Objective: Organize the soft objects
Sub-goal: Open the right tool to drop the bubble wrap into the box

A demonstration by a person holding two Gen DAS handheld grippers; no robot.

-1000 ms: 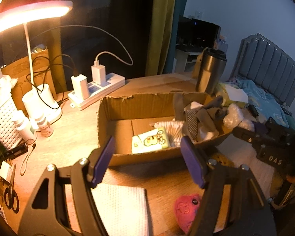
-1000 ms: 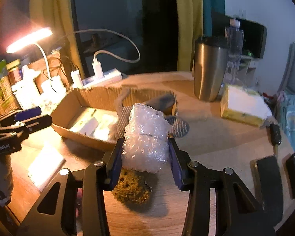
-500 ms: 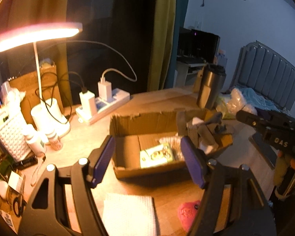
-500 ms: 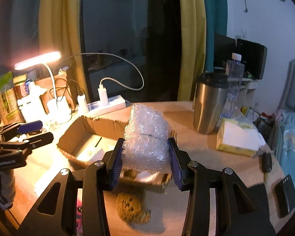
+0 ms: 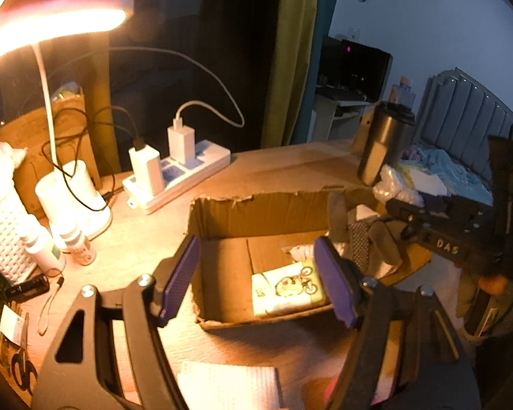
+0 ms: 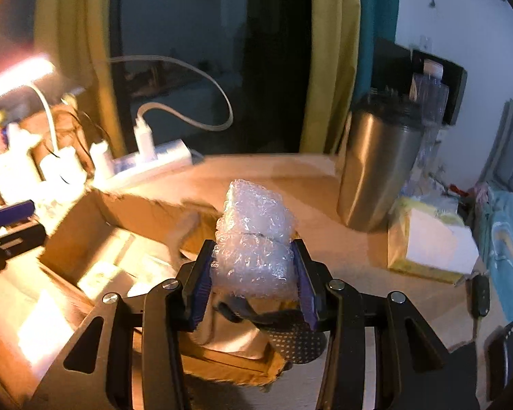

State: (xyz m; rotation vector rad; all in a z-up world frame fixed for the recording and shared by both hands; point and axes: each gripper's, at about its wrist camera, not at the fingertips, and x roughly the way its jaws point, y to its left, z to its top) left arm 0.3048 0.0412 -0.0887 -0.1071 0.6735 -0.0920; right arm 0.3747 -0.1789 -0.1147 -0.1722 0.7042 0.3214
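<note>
You are squeezing the bubble wrap (image 6: pixel 253 239) in your right gripper (image 6: pixel 253 288) above the cardboard box (image 6: pixel 95 225), ready to drop it in; your left gripper (image 5: pixel 256 280) jaws are waiting wide and empty.

One cardboard box (image 5: pixel 256 212), two chargers (image 5: pixel 147 167)
</note>
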